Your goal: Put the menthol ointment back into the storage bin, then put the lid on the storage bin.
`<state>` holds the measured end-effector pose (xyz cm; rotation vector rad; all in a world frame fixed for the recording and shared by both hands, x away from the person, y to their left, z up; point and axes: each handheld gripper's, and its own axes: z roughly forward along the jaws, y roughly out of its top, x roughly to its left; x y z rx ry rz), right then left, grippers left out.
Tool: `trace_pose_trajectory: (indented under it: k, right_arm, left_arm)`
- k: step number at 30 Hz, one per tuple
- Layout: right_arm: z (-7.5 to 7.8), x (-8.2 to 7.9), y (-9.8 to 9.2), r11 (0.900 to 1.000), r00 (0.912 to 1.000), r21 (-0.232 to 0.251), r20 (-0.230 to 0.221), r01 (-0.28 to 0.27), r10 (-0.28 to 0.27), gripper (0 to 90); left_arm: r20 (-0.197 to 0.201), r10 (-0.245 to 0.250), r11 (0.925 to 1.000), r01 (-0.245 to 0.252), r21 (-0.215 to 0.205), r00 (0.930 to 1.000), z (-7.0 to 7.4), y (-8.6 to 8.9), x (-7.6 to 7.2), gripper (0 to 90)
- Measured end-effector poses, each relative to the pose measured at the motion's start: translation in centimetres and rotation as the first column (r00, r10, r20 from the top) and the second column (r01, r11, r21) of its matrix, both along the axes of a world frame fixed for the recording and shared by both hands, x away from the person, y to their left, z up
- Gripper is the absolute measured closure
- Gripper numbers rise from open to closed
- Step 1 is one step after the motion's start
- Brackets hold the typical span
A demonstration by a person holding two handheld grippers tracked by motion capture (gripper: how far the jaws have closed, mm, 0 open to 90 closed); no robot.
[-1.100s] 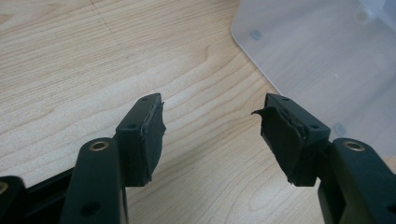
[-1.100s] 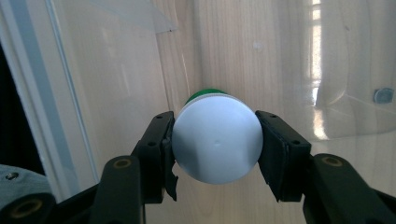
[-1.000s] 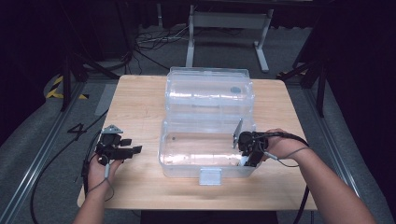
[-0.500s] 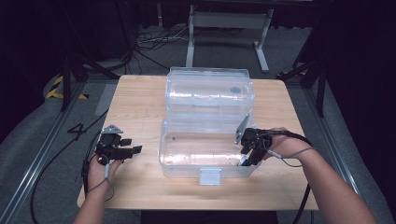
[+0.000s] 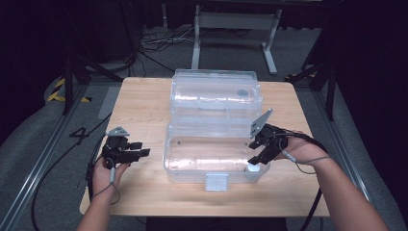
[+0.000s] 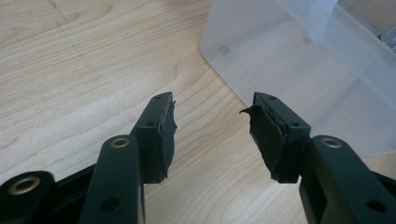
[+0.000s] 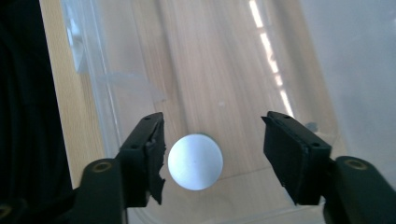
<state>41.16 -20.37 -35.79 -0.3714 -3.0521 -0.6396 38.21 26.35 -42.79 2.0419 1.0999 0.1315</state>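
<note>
Hovering over the near right corner of the clear plastic box (image 5: 214, 156), the right gripper (image 5: 256, 164) points down into the open tub, held by the person's right hand (image 5: 296, 150) just outside the box's right wall. Its jaws have just been opening and now stand apart; in the right gripper view a round white disc (image 7: 195, 161) lies on the box floor between them, close to one pad but with a gap showing on both sides, so nothing is gripped. From the high view the same disc (image 5: 253, 168) sits in the tub's near right corner, though there it is small and partly hidden by the jaws, so whether it rests flat is hard to tell. The box's lid (image 5: 216, 94) is thrown back and lies open on the far side, and a grey latch tab (image 5: 216, 181) hangs at the middle of the near wall. Off to the left, well apart from the disc, the left gripper (image 5: 142, 152) is held level above the wooden table (image 5: 139, 101), aimed toward the box; its jaws have just been closing yet still stand parted, with only bare tabletop between them.
</note>
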Motion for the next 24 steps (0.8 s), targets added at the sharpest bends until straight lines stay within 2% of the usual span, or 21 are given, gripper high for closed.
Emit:
trace_pose_trajectory:
  k: [4, 7, 9, 14, 16, 19, 24]
  right_arm:
    - [0.7, 0.2, -0.5, 0.998, 0.9995, 0.054, 0.022, 0.024, -0.025, 35.4]
    - [1.4, 0.4, -1.0, 0.993, 0.9986, 0.105, 0.017, 0.048, -0.050, 35.7]
    - [1.7, 0.4, -1.2, 0.990, 0.9987, 0.133, 0.022, 0.044, -0.047, 35.4]
    - [2.5, 0.3, -1.3, 0.985, 0.9983, 0.165, 0.032, 0.043, -0.049, 35.2]
    - [2.9, 0.2, -1.3, 0.982, 0.9978, 0.181, 0.035, 0.050, -0.057, 35.2]
    - [3.5, 0.3, -1.3, 0.978, 0.9967, 0.203, 0.058, 0.044, -0.057, 35.2]
    - [4.6, 0.5, -1.3, 0.966, 0.9899, 0.248, 0.104, 0.068, -0.096, 35.1]
  left_arm:
    - [0.001, -0.003, 1.0000, 0.003, -0.004, 1.0000, 0.2, -0.1, -0.1, 52.8]
    - [0.000, 0.002, 1.0000, -0.002, -0.008, 1.0000, 0.2, 0.0, -0.1, 52.9]
    - [0.001, 0.004, 1.0000, -0.004, -0.001, 1.0000, 0.2, 0.0, -0.2, 52.8]
    - [0.013, -0.006, 0.9999, 0.006, 0.016, 0.9999, 0.3, -0.3, -0.2, 55.3]
    - [0.011, -0.014, 0.9999, 0.014, 0.007, 0.9998, 0.4, -0.4, -0.3, 55.5]
    - [0.005, -0.023, 0.9993, 0.023, -0.031, 0.9997, 0.5, -0.4, -0.3, 53.7]
    - [0.005, -0.031, 0.9991, 0.031, -0.028, 0.9995, 0.5, -0.5, -0.3, 52.5]
